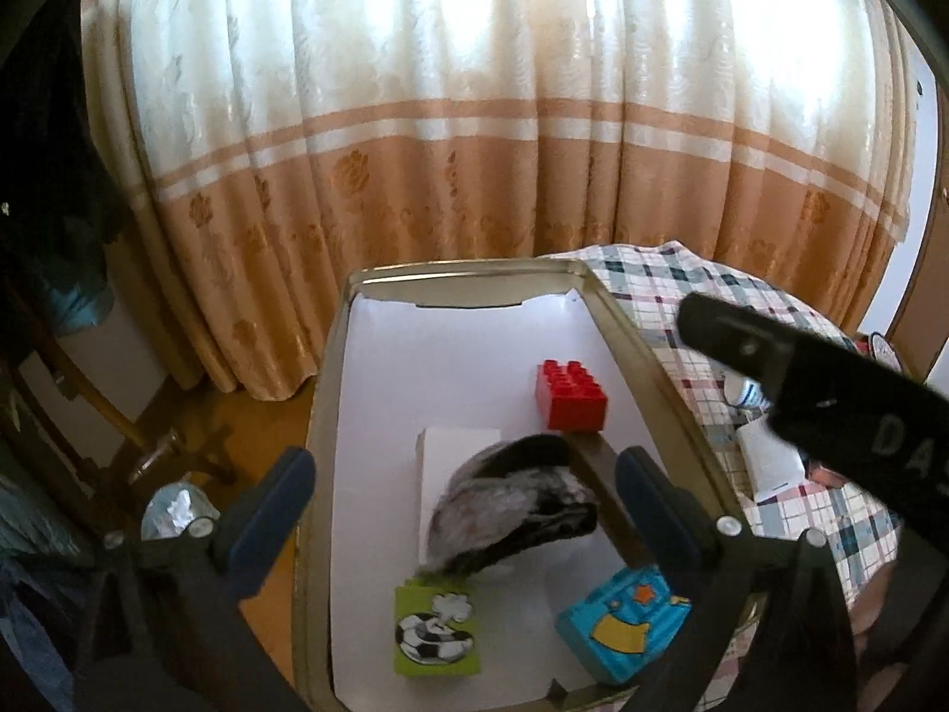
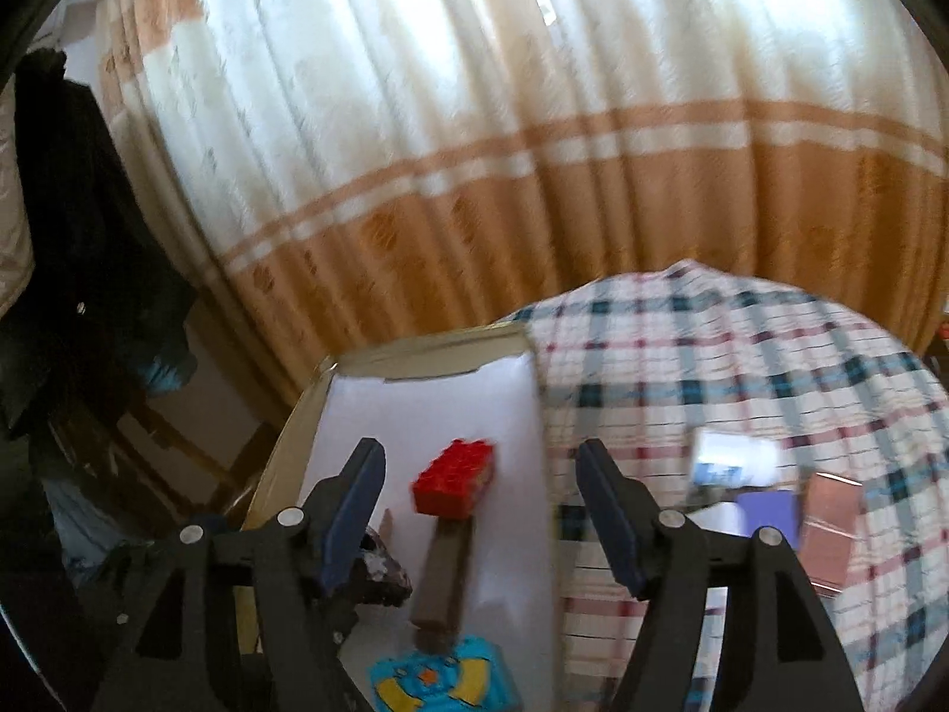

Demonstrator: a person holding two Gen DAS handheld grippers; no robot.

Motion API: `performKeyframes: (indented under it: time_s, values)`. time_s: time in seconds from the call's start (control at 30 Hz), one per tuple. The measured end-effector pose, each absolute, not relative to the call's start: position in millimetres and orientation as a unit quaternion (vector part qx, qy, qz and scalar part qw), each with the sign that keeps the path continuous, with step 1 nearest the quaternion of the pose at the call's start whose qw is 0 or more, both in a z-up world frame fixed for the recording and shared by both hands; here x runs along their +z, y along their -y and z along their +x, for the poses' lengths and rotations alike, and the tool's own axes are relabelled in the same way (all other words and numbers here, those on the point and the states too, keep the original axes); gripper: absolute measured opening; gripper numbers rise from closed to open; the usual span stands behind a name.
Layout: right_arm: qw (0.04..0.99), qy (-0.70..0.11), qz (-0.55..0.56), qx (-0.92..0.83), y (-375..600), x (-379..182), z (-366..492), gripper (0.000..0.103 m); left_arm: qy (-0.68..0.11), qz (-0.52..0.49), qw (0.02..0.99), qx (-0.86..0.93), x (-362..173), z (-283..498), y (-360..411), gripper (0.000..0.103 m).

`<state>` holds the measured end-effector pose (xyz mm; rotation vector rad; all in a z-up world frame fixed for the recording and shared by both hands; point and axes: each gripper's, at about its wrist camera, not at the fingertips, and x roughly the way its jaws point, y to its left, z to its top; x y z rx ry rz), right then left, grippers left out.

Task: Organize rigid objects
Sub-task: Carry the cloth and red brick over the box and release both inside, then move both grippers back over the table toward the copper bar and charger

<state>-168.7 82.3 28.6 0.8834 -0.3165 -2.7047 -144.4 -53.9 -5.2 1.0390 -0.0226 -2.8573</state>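
A cardboard tray (image 1: 332,356) lined with white paper holds a red brick (image 1: 570,396), a brown block (image 1: 599,463), a grey-black mottled object (image 1: 516,504) on a white box (image 1: 457,442), a green football tile (image 1: 436,632) and a blue toy (image 1: 623,623). My left gripper (image 1: 462,504) is open above the mottled object. My right gripper (image 2: 480,510) is open and empty over the tray's right edge, with the red brick (image 2: 455,477), brown block (image 2: 442,578) and blue toy (image 2: 439,682) between its fingers. The right gripper's body (image 1: 830,397) crosses the left wrist view at right.
The tray (image 2: 284,433) sits on a plaid cloth (image 2: 741,368). A small white-blue box (image 2: 732,460), a purple card (image 2: 768,510) and a copper-coloured box (image 2: 830,522) lie on the cloth at right. A curtain (image 1: 474,118) hangs behind. A wooden chair (image 1: 107,415) stands at left.
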Motion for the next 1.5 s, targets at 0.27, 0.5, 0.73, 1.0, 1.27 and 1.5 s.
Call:
performKeyframes:
  time_s: [0.27,0.5,0.73,1.0,1.27,1.5]
  values:
    - [0.056,0.098,0.259,-0.959,-123.8,29.2,-138.0,0.07,0.008,0.34,0.04,-0.939,-7.7,-131.6,29.9,0.102]
    - [-0.006,0.099,0.252,-0.963,-159.0,12.7,-124.3,0.07,0.02,0.337,0.031,-0.941,-12.1,-124.4,4.5,0.102]
    - [-0.036,0.071,0.231,-0.97,-169.7,7.8,-114.9,0.07,0.034,0.323,0.032,-0.945,-14.4,-119.1,-14.4,0.102]
    - [-0.049,0.073,0.237,-0.968,-187.7,-7.1,-108.2,0.07,0.047,0.306,0.021,-0.951,-19.9,-115.8,-30.3,0.102]
    - [-0.055,0.064,0.237,-0.968,-200.9,-7.8,-104.2,0.07,0.043,0.314,0.011,-0.948,-24.8,-116.4,-42.7,0.102]
    - [-0.08,0.057,0.231,-0.968,-223.4,-7.3,-96.4,0.07,0.051,0.319,-0.001,-0.946,-23.4,-115.9,-55.5,0.102]
